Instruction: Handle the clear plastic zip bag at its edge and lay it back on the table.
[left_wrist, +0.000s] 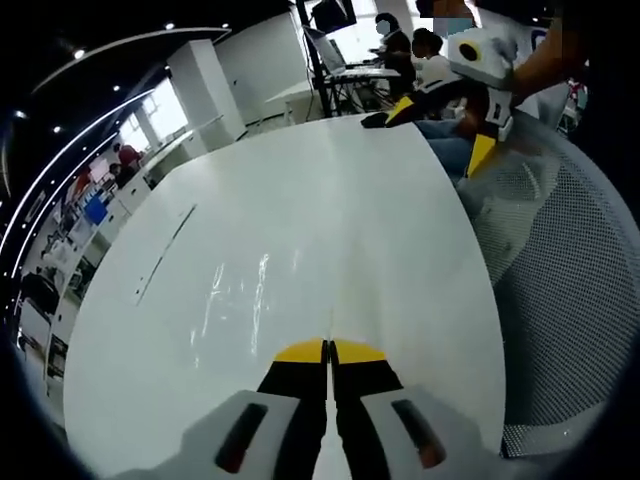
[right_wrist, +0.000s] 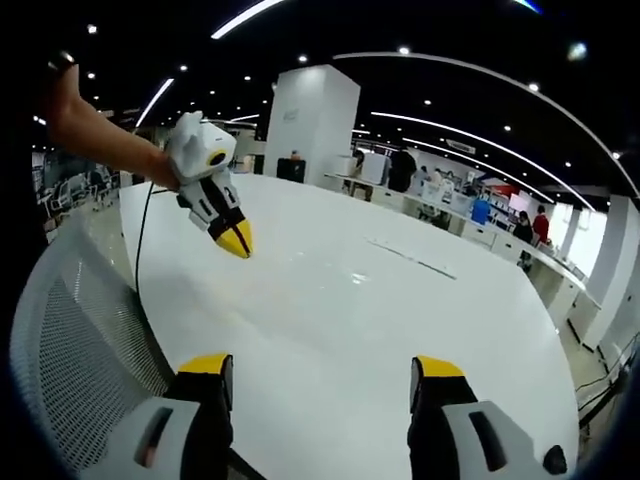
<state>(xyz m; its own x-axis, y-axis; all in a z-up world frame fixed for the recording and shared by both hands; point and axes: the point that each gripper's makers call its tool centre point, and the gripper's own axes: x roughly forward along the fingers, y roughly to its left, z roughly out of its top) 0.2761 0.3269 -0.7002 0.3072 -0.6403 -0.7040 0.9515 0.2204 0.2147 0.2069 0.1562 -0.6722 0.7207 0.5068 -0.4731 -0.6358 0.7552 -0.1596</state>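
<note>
Above white table (left_wrist: 300, 230), left tool (right_wrist: 236, 238).

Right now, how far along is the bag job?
Can't tell what's done: I can't make out a zip bag on the white table. Nothing is in hand: the left claw is shut on nothing, the right claw is open, and both hover over the table. If undone, gripping the bag's edge and laying it down remain.

both views low, sharing table (left_wrist: 300, 230)

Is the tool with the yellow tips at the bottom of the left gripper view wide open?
No, the left tool has its two yellow tips pressed together above the white table.
</note>
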